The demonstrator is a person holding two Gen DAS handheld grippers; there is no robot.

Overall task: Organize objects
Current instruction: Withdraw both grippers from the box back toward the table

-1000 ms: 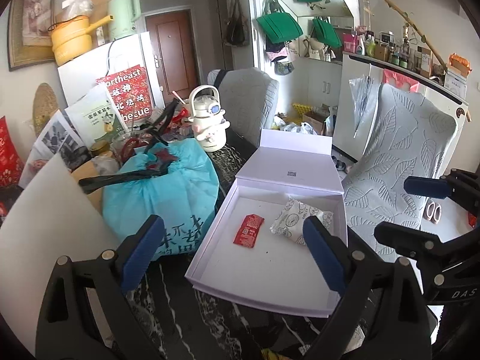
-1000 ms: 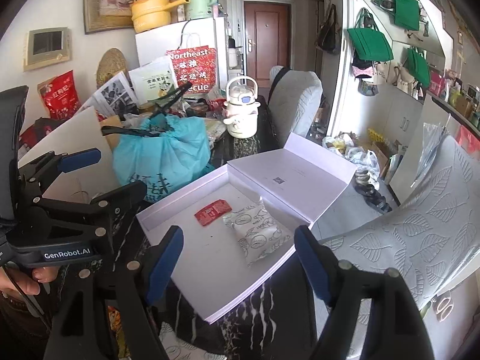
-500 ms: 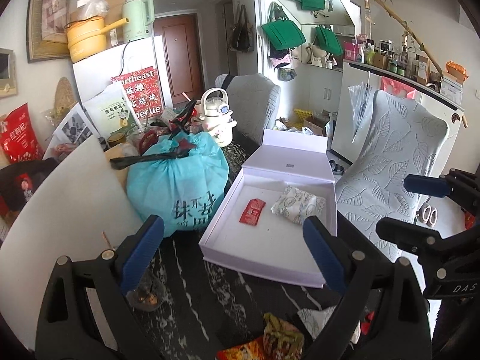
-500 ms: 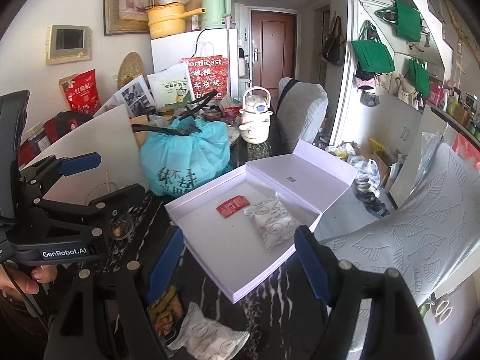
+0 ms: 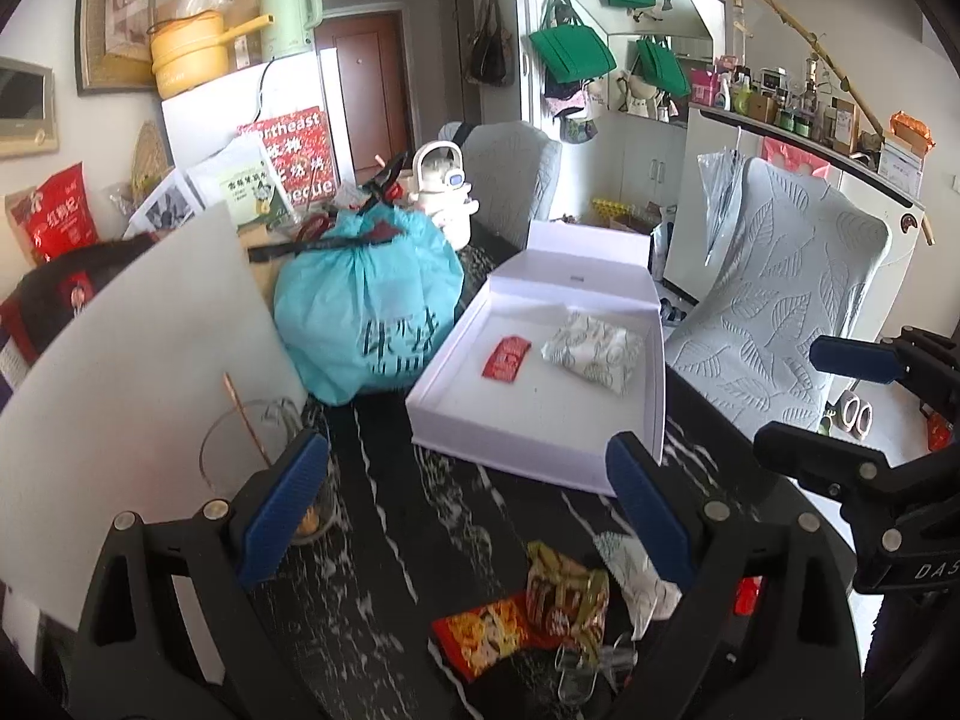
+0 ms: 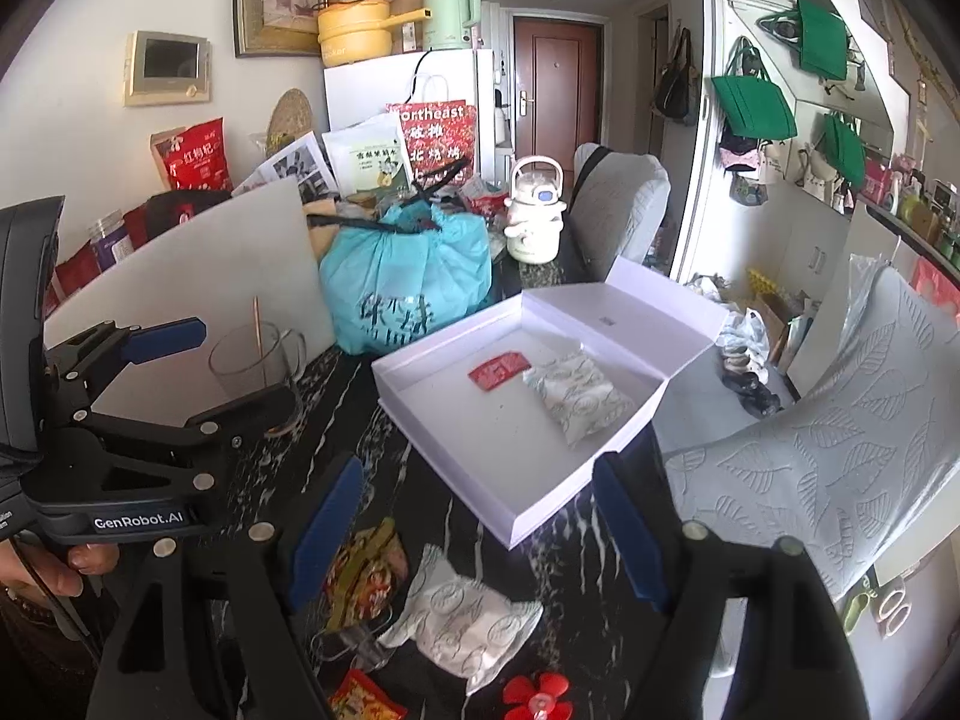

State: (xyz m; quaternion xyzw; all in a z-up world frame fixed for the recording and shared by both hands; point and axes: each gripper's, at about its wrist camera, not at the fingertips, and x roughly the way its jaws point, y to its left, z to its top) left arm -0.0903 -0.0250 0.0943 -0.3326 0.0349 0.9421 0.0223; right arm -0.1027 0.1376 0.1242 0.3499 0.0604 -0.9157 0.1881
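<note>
An open white box (image 5: 528, 450) (image 6: 540, 504) lies on the black marble table and holds a small red packet (image 5: 505, 358) (image 6: 497, 370) and a white patterned pouch (image 5: 591, 348) (image 6: 577, 397). Nearer me lie loose snacks: a red-yellow packet (image 5: 486, 636), a gold-green packet (image 5: 567, 594) (image 6: 366, 570), a second white pouch (image 6: 462, 618) and a red flower-shaped piece (image 6: 536, 695). My left gripper (image 5: 468, 510) is open and empty above the snacks. My right gripper (image 6: 480, 534) is open and empty beside it.
A teal bag (image 5: 366, 306) stands left of the box. A glass cup with a stick (image 5: 258, 456) and a white board (image 5: 132, 372) are at the left. A white kettle (image 6: 534, 222) stands behind. Grey leaf-patterned chairs (image 5: 774, 312) flank the table's right edge.
Both grippers have drawn back from the box and toward me. The loose snacks near the table's front edge and the glass cup have come into view. Both stay open.
</note>
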